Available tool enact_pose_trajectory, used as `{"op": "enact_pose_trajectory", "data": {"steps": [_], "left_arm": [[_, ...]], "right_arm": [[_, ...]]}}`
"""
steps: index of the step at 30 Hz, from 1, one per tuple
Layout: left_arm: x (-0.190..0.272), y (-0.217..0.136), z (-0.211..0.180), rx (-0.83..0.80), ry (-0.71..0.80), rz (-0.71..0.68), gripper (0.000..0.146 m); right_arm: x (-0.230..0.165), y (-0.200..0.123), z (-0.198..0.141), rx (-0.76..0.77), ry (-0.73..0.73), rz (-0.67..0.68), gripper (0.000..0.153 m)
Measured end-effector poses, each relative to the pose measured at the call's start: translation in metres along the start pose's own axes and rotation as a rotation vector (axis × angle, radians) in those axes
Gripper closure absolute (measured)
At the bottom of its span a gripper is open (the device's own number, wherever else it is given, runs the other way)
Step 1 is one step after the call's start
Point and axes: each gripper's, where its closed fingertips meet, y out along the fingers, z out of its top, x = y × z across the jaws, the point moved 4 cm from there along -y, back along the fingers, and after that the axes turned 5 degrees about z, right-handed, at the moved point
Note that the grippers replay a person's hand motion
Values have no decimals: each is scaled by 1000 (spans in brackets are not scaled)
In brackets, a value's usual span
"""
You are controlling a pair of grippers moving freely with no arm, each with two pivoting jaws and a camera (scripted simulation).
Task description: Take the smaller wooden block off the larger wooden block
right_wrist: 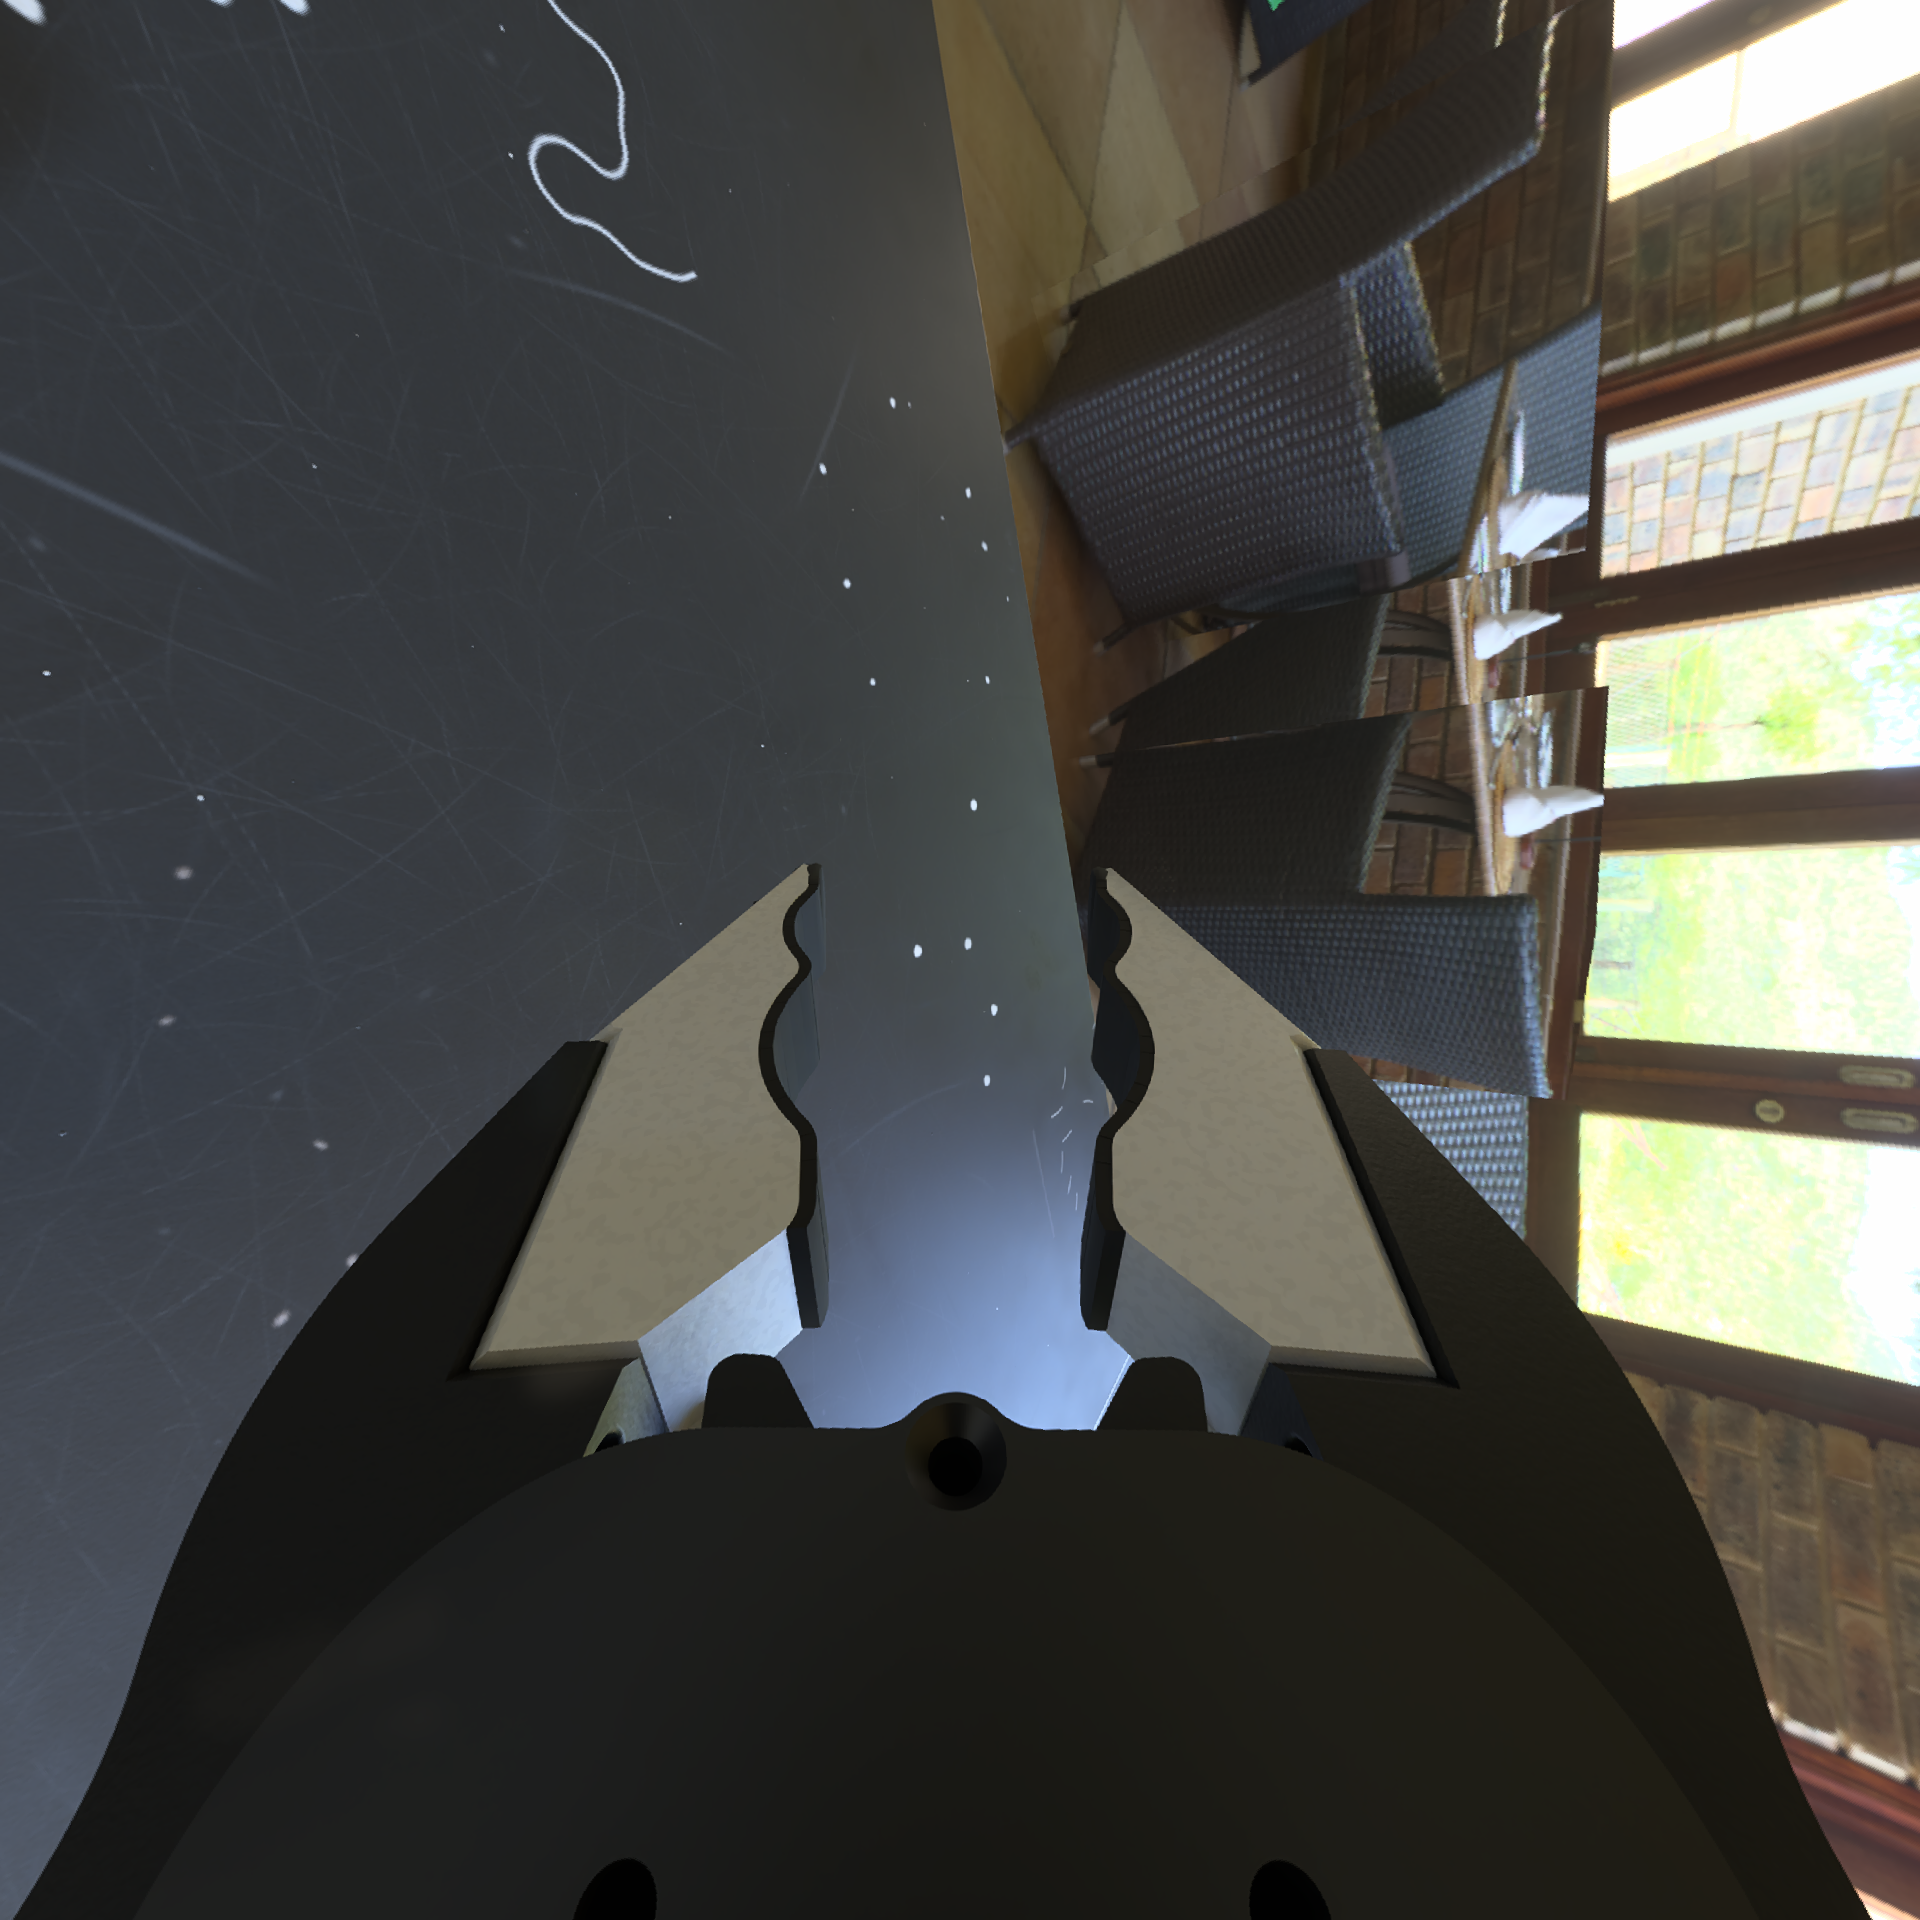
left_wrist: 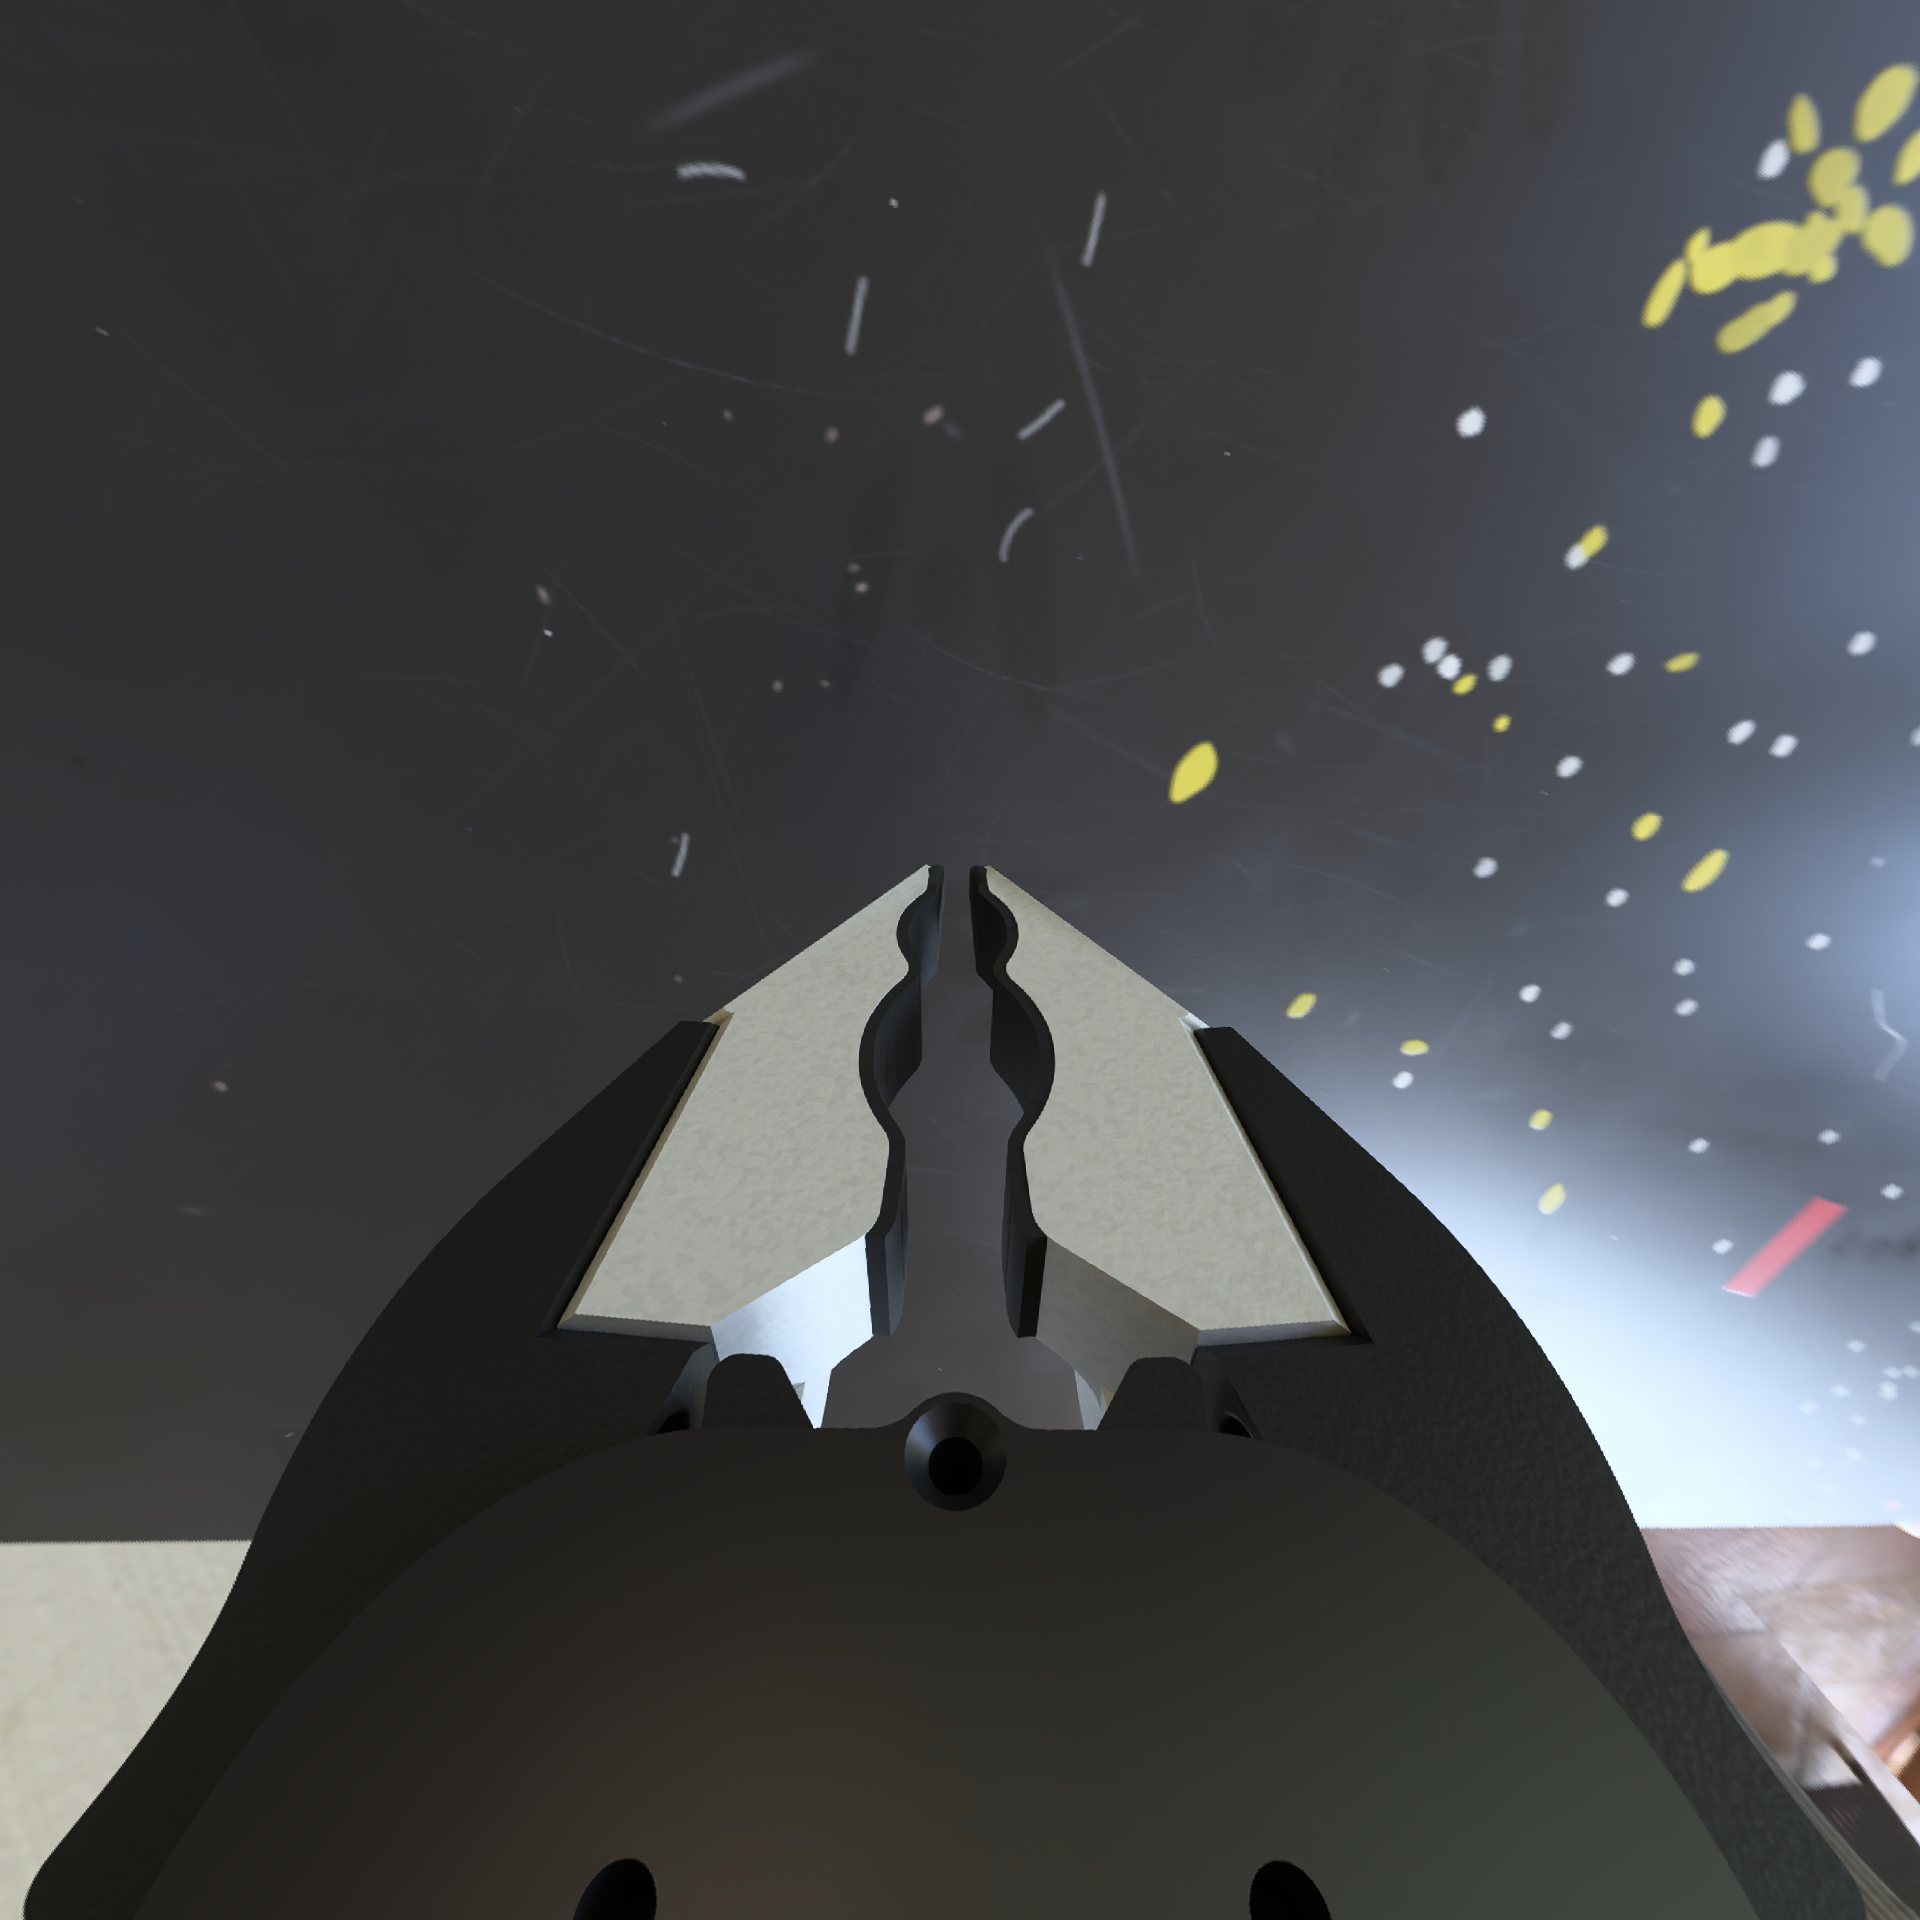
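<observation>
Neither wooden block shows in either view. My left gripper (left_wrist: 954,871) is shut and empty, its tips almost touching, and it points at a dark scratched table top (left_wrist: 468,520) flecked with yellow and white paint spots. My right gripper (right_wrist: 954,878) is open and empty, its fingers wide apart, and it hangs over the same dark table top (right_wrist: 416,623) close to the table's edge (right_wrist: 1018,520). The right wrist view is rolled on its side.
Past the table's edge in the right wrist view stand dark wicker chairs (right_wrist: 1226,478), a wooden floor (right_wrist: 1039,156) and windows (right_wrist: 1756,935). A red strip (left_wrist: 1785,1259) lies on the table at the right of the left wrist view. A pale surface (left_wrist: 94,1662) shows at the lower left there.
</observation>
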Motion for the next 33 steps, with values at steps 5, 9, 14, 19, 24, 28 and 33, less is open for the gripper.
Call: {"op": "enact_pose_trajectory", "data": {"steps": [5, 9, 14, 19, 24, 28, 33], "left_arm": [[-4, 2, 3, 14, -2, 15, 142], [-8, 2, 8, 51, -54, -13, 141], [-15, -17, 12, 142, -154, 8, 121], [-2, -55, 7, 221, -142, 48, 115], [76, -129, 18, 565, 90, -112, 114], [206, -170, -3, 689, 615, -640, 97], [324, -146, -27, 416, 980, -836, 95]], "right_arm": [[1, 0, -2, -4, 3, -3, 102], [0, 0, -3, -7, 2, -1, 102], [0, 2, -1, -3, 2, 5, 102], [1, -1, 2, 7, -1, -3, 102], [1, -8, 16, 65, -12, -11, 102], [3, -16, 25, 122, -1, -24, 102], [12, -34, 31, 212, 36, -70, 102]]}}
